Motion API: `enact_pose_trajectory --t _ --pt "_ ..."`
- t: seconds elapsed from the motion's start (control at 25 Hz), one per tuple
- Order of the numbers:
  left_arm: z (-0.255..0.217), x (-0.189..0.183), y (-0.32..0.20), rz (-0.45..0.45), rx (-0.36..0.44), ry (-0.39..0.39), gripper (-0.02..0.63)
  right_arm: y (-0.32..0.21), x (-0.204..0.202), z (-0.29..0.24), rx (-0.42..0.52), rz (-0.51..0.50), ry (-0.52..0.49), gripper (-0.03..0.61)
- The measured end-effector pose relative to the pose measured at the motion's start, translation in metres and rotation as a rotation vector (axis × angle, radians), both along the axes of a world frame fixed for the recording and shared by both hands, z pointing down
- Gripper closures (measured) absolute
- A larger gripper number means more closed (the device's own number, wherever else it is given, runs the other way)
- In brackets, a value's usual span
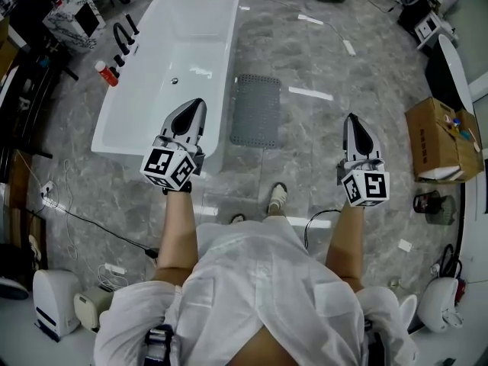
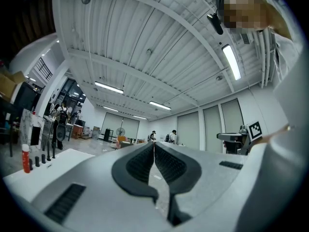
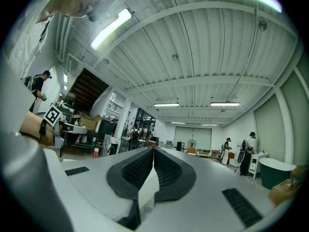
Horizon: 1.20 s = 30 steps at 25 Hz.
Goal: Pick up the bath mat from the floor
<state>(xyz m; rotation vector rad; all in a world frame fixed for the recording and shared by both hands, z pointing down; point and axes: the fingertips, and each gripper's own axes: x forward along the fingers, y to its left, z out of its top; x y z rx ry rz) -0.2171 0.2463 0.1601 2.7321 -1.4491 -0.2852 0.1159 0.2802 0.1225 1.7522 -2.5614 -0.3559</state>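
A grey perforated bath mat (image 1: 255,110) lies flat on the marble floor, right beside the white bathtub (image 1: 169,67). My left gripper (image 1: 197,102) hangs over the tub's near corner, left of the mat, shut with nothing in it. My right gripper (image 1: 351,117) is held to the right of the mat, well apart from it, also shut and empty. In both gripper views the jaws meet tip to tip, left gripper (image 2: 154,144) and right gripper (image 3: 153,149), and point out across the hall at about level, so neither of those views shows the mat.
A red-capped bottle (image 1: 106,72) and black taps (image 1: 124,35) stand on the tub's left rim. An open cardboard box (image 1: 442,139) sits at the right. A cable (image 1: 91,223) runs over the floor at the left by small appliances (image 1: 55,302). My shoe (image 1: 277,197) stands just below the mat.
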Motion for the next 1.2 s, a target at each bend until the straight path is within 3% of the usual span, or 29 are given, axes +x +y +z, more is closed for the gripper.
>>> enact_pose_trajectory --t 0.28,0.48,0.72,1.2 --pt "0.002 0.01 -0.016 -0.01 -0.008 -0.001 0.601 -0.027 0.009 0.005 -0.002 -0.016 -0.02 0.55" --pt "0.004 0.012 -0.049 -0.04 -0.015 -0.024 0.601 -0.075 0.015 0.015 -0.005 -0.042 -0.053 0.55" --pt "0.024 0.018 -0.122 -0.076 -0.053 -0.028 0.601 -0.158 0.014 0.036 -0.029 -0.086 -0.075 0.549" --pt "0.083 0.058 -0.28 -0.057 -0.123 -0.009 0.6 -0.319 0.03 0.107 -0.148 -0.119 -0.068 0.549"
